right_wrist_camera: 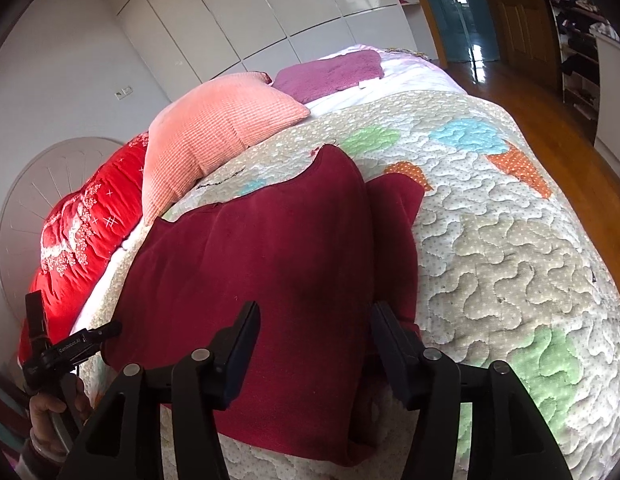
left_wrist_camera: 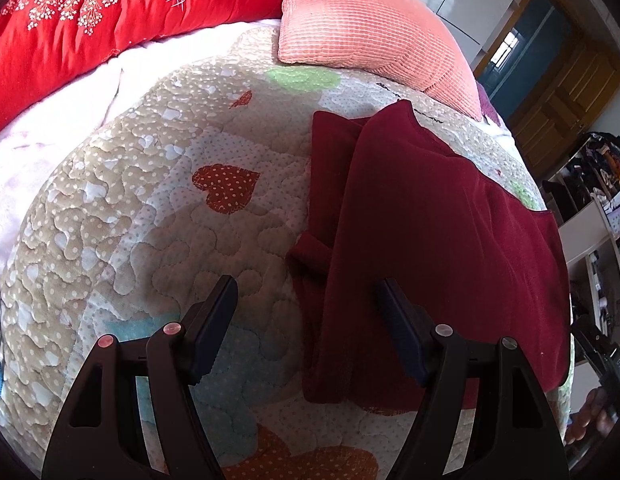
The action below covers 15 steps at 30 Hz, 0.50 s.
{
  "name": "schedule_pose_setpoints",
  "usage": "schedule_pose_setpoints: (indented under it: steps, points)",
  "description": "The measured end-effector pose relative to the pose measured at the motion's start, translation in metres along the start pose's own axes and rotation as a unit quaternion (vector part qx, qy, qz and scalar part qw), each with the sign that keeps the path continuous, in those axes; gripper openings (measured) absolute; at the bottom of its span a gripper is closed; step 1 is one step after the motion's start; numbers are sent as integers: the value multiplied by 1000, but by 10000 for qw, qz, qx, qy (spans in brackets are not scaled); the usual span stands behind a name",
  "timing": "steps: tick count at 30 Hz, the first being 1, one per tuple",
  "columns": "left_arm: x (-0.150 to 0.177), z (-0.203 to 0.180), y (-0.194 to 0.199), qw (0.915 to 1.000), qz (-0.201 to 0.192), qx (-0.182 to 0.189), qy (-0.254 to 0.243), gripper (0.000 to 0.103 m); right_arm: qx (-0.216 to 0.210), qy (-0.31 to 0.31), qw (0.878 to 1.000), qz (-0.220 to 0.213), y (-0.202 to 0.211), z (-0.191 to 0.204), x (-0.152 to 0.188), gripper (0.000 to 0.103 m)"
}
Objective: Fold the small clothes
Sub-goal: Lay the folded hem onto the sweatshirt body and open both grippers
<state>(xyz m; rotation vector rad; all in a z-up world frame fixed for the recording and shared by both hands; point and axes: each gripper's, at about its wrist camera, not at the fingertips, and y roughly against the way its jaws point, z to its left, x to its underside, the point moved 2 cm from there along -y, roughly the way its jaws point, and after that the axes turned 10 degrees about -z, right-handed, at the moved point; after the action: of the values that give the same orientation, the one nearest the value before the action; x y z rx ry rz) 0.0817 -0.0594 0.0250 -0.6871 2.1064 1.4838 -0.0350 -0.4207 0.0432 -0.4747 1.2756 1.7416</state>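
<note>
A dark red garment (left_wrist_camera: 430, 240) lies flat on the quilted bedspread (left_wrist_camera: 149, 200), one side folded over along its length. My left gripper (left_wrist_camera: 307, 292) is open and empty, hovering over the garment's left edge near its lower end. In the right wrist view the same garment (right_wrist_camera: 269, 248) fills the centre of the bed. My right gripper (right_wrist_camera: 316, 320) is open and empty, just above the garment's near part by the folded-in strip. The left gripper (right_wrist_camera: 69, 344), held in a hand, shows at the far left of that view.
A salmon pillow (left_wrist_camera: 362, 28) and a red floral duvet (left_wrist_camera: 89, 20) lie at the head of the bed. A purple towel (right_wrist_camera: 334, 72) lies beyond the pillow. Wooden floor (right_wrist_camera: 550, 152) and shelving (left_wrist_camera: 598, 216) border the bed's side.
</note>
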Motion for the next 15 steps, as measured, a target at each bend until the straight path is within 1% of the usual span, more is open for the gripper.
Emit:
schedule_pose_setpoints:
  steps: [5,9,12,15]
  points:
    - [2,-4,5,9999,15,122,32,73,20,37,10000,52,1,2,1,58]
    - [2,-9,9,9993,33,359,39,73,44,-70,10000,50,0,-4,2,61]
    - [3,-12,5,9995,101,305,-60,73,45,-135,9999,80,-1,-8,3,62]
    - [3,-11,1,9995,136,297,-8,73,39,-110,9999,74,0,-6,2,62]
